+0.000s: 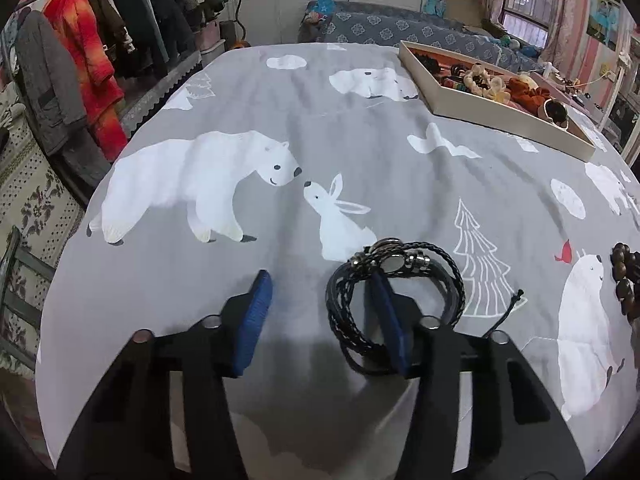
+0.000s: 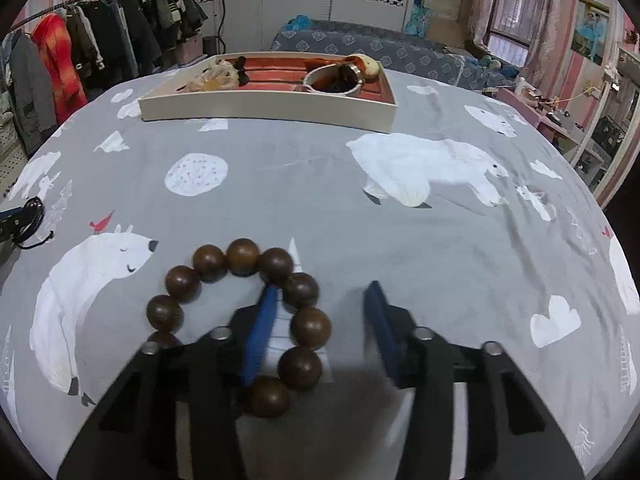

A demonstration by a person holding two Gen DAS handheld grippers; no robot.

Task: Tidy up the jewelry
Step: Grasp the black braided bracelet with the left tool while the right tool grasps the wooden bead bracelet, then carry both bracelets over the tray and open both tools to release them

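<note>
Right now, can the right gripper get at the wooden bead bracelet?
Probably yes. The right gripper is down at the wooden bead bracelet: one finger sits inside the loop, and the beads on that side lie between the fingers. Nothing blocks it; the pads aren't visibly pressing yet.

My left gripper (image 1: 318,292) has black angular arms, round silver bolt heads and blue textured pads (image 1: 256,320); my right gripper (image 2: 322,304) matches it: black arms, silver bolts, blue pads (image 2: 260,332).
</note>
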